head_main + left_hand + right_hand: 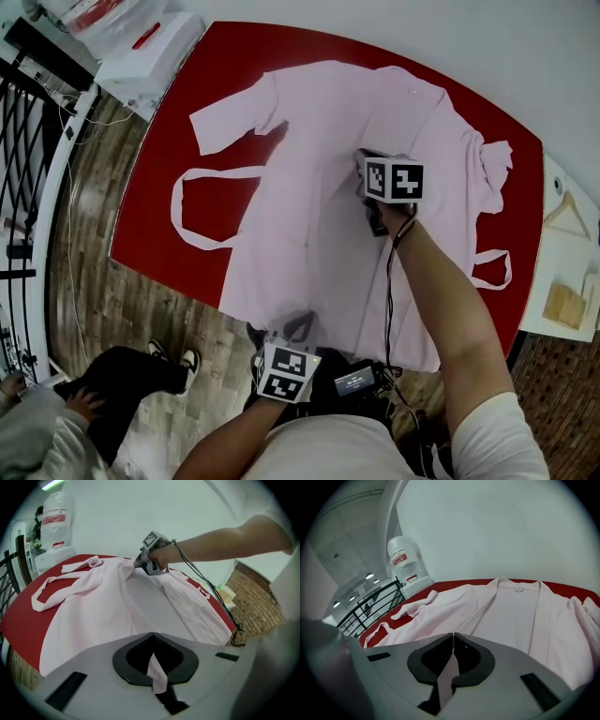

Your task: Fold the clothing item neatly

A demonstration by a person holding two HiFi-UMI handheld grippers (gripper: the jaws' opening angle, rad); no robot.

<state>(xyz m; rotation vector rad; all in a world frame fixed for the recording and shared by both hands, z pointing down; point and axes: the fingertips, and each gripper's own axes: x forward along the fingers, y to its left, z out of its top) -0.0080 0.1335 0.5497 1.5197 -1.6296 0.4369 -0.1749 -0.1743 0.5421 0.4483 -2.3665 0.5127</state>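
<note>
With the left gripper [298,328] [156,670], clenched on a thin fold of hem from the pale pink robe [319,216], right at the near edge of the red tabletop [150,216]. Draped a little over that near edge at the hem. Spread open and mostly flat across the middle of the tabletop, long axis running from its near edge to its far edge. Pointing with the collar [518,587] at the far edge, hem toward the near one.

Farther in, about mid-tabletop, pinched a second time: with the right gripper [362,173] [452,662], shut tight on a fold of the robe's front panel. So held at both ends of one line, hem at the near edge and panel fold toward the tabletop's centre.

Reaching toward the tabletop's far left corner with the left sleeve [230,117]; bunched near its right edge with the right sleeve [492,159]. Trailing a belt [220,171] in a loop over the tabletop's left part.

Beyond the tabletop's far left corner, white plastic bags [141,42]. Off its right edge, a wooden hanger [567,214] on a white surface.
</note>
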